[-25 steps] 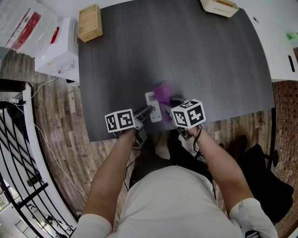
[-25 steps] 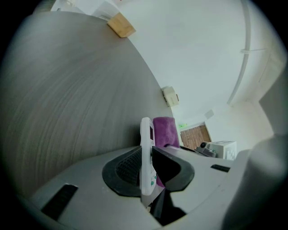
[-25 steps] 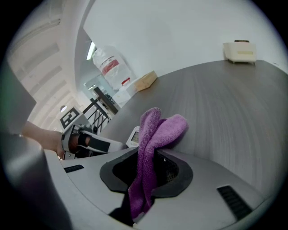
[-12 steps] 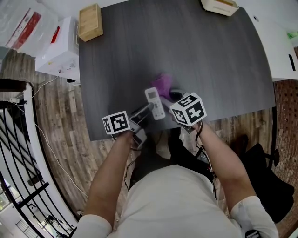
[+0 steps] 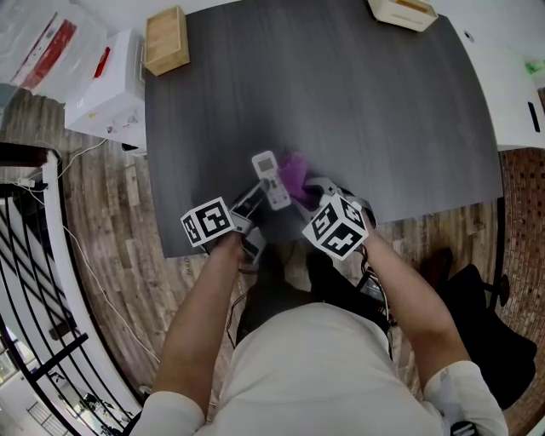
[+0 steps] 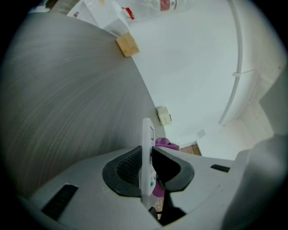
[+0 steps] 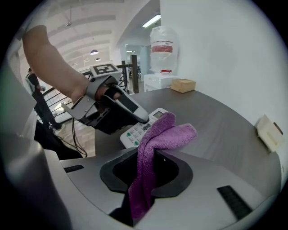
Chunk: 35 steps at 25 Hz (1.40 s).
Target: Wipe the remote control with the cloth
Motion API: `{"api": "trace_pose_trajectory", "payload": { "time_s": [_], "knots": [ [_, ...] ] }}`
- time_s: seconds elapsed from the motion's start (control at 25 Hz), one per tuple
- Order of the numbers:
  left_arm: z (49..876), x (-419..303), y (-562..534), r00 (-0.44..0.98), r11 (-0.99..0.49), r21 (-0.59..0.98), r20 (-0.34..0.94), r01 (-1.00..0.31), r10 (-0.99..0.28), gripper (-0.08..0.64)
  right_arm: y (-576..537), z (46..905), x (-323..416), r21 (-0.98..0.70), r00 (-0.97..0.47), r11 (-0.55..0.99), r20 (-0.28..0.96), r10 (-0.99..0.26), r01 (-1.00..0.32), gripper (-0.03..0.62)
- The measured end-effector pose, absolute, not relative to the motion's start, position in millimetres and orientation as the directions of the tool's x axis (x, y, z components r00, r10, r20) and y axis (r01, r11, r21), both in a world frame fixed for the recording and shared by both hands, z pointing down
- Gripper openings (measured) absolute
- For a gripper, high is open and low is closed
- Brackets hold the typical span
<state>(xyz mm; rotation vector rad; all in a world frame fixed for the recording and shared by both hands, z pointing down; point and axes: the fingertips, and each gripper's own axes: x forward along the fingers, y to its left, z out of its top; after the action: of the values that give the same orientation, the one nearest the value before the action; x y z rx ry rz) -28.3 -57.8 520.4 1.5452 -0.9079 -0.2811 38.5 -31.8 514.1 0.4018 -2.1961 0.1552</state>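
Observation:
My left gripper is shut on the lower end of the white remote control, which it holds off the dark table near the front edge. In the left gripper view the remote stands edge-on between the jaws. My right gripper is shut on the purple cloth, which lies against the remote's right side. In the right gripper view the cloth drapes from the jaws over the remote's keypad, with the left gripper behind.
A wooden box sits at the table's far left corner and a cream box at the far edge. A white carton stands left of the table, a railing at the far left, and a black bag on the floor at right.
The left gripper has raised the remote and swung its top toward the upper left. The right gripper has rolled, its marker cube turning, with the cloth kept against the remote.

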Motion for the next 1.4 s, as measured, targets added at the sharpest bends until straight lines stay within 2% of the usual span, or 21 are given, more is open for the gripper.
{"api": "trace_pose_trajectory", "payload": {
  "time_s": [0.28, 0.56, 0.72, 0.8, 0.88, 0.96, 1.04, 1.16, 1.4],
  "knots": [
    [528, -42, -61, 0.612, 0.107, 0.905, 0.361, -0.411, -0.704, 0.071, 8, 516, 30, -0.015, -0.585, 0.969, 0.799, -0.136, -0.246, 0.080],
    [525, -51, -67, 0.562, 0.150, 0.935, 0.316, -0.322, -0.764, 0.071, 47, 512, 25, -0.129, -0.620, 0.981, 0.785, 0.010, -0.147, 0.080],
    [517, -57, -72, 0.552, 0.127, 0.943, 0.285, -0.306, -0.784, 0.071, 45, 502, 33, -0.183, -0.661, 0.959, 0.750, -0.006, -0.216, 0.080],
    [512, -55, -72, 0.580, 0.054, 0.912, 0.303, -0.407, -0.756, 0.071, 35, 497, 42, -0.211, -0.682, 0.935, 0.730, -0.042, -0.284, 0.080],
    [505, -50, -69, 0.618, -0.083, 0.823, 0.351, -0.562, -0.704, 0.071, 20, 493, 51, -0.205, -0.680, 0.918, 0.728, -0.089, -0.340, 0.080],
    [496, -42, -65, 0.636, -0.245, 0.678, 0.414, -0.693, -0.651, 0.071, 0, 492, 62, -0.146, -0.649, 0.911, 0.745, -0.155, -0.386, 0.080],
    [490, -33, -59, 0.634, -0.392, 0.514, 0.479, -0.763, -0.607, 0.071, -24, 487, 70, -0.066, -0.609, 0.902, 0.758, -0.232, -0.426, 0.080],
    [490, -21, -52, 0.612, -0.519, 0.338, 0.558, -0.785, -0.561, 0.071, -57, 470, 68, 0.020, -0.589, 0.886, 0.741, -0.324, -0.463, 0.080],
    [499, -6, -42, 0.555, -0.639, 0.149, 0.666, -0.755, -0.500, 0.071, -86, 444, 43, 0.150, -0.580, 0.895, 0.714, -0.392, -0.419, 0.080]
  ]
}}
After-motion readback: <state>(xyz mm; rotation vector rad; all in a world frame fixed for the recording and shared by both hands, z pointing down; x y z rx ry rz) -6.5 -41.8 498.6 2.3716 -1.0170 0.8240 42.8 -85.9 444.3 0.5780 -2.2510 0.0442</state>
